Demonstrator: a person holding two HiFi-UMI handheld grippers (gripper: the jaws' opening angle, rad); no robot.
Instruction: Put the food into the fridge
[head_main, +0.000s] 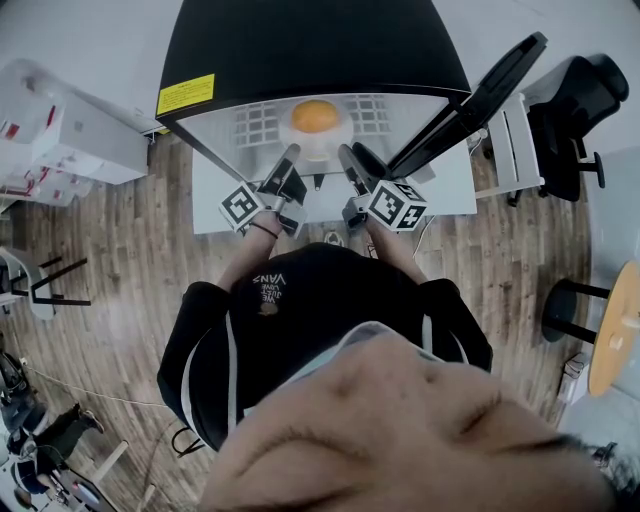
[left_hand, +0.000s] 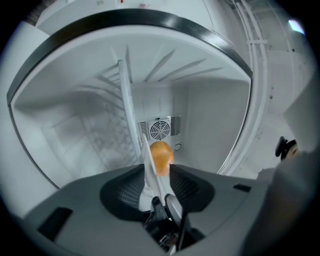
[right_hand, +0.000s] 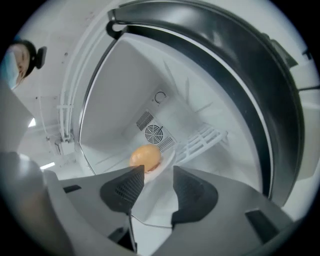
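A round orange-brown food (head_main: 314, 116) lies on a white plate (head_main: 316, 145) on the shelf inside the open fridge (head_main: 300, 50). Both grippers reach level into the fridge mouth. My left gripper (head_main: 290, 158) is at the plate's left side. In the left gripper view the plate's rim (left_hand: 149, 175) runs edge-on between the jaws of the left gripper (left_hand: 156, 169), with space beside it and the food (left_hand: 161, 156) just beyond. My right gripper (right_hand: 158, 169) stands open with nothing between its fingers. The plate (right_hand: 165, 159) and food (right_hand: 145, 157) lie just past its tips.
The fridge door (head_main: 480, 95) hangs open to the right. A fan vent (right_hand: 153, 133) and a wire shelf (right_hand: 205, 140) are at the fridge's back. A black chair (head_main: 570, 110), a stool (head_main: 565, 310) and a round wooden table (head_main: 615, 330) stand right; white cabinets (head_main: 70, 130) stand left.
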